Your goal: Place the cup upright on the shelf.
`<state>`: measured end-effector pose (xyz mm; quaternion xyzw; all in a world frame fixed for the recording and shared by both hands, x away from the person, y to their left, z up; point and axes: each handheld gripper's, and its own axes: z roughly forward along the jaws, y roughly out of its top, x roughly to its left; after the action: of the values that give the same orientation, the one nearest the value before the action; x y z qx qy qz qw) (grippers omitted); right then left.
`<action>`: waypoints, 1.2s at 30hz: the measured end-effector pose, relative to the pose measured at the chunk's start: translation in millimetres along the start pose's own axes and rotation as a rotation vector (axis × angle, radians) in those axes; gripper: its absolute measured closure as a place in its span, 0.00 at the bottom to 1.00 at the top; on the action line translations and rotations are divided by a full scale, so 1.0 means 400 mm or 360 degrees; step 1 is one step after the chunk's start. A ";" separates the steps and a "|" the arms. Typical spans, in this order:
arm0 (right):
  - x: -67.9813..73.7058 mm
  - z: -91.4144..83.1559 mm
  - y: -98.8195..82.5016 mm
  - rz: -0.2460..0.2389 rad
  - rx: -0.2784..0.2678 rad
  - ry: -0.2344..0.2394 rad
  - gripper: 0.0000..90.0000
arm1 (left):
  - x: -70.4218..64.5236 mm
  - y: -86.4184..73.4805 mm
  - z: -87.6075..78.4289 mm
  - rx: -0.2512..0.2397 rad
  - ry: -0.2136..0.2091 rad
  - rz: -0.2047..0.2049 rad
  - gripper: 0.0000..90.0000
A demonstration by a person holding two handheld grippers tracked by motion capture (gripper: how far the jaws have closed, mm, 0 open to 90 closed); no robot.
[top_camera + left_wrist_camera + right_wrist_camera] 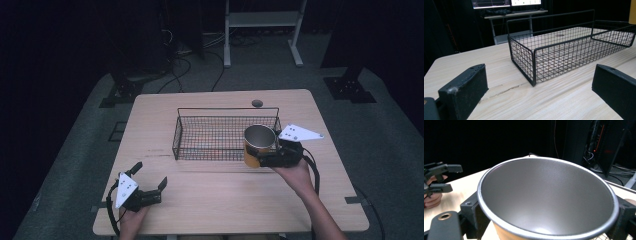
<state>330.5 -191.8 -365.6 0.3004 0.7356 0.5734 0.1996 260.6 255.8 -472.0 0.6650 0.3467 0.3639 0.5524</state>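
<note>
A yellow-orange cup (252, 156) with a bare metal inside hangs tilted over the front right corner of a black wire basket (210, 150). My right gripper (262, 159) is shut on its sides, coming in from the right. In the right gripper view the cup's mouth (546, 195) sits wide between the two jaws of the right gripper (547, 220). My left gripper (149, 176) rests near the table's front left corner, open, with nothing between its jaws. The left gripper view looks past the left gripper (540, 95) at the basket's near end wall (524, 57).
The light wooden table (200, 200) carries a small grey disc (257, 103) set in its far edge behind the basket. A white stand (262, 20) and cables lie on the floor beyond. The left gripper (441, 177) and its hand appear at the left of the right gripper view.
</note>
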 end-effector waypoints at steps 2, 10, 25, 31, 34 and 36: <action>-0.003 0.004 0.007 -0.0013 0.0014 -0.0011 0.13 | 0.001 0.000 0.000 0.0000 -0.0003 -0.0001 0.00; -0.023 0.024 0.037 -0.0013 0.0021 -0.0013 0.13 | 0.001 0.000 0.000 0.0000 -0.0004 -0.0003 0.00; -0.054 0.063 0.087 -0.0030 0.0038 -0.0018 0.13 | 0.002 0.000 0.000 0.0000 -0.0004 -0.0006 0.00; -0.071 0.084 0.110 -0.0032 0.0021 -0.0025 0.13 | 0.001 0.000 0.000 -0.0002 -0.0003 -0.0007 0.00; -0.084 0.101 0.118 -0.0019 0.0045 -0.0026 0.13 | 0.001 0.000 0.000 -0.0003 -0.0007 -0.0008 0.00; -0.090 0.108 0.121 -0.0019 0.0045 -0.0027 0.13 | 0.001 0.000 0.000 -0.0002 -0.0005 -0.0006 0.00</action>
<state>395.2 -176.9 -332.2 0.3037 0.7438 0.5592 0.2048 260.7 256.2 -472.0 0.6647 0.3468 0.3619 0.5540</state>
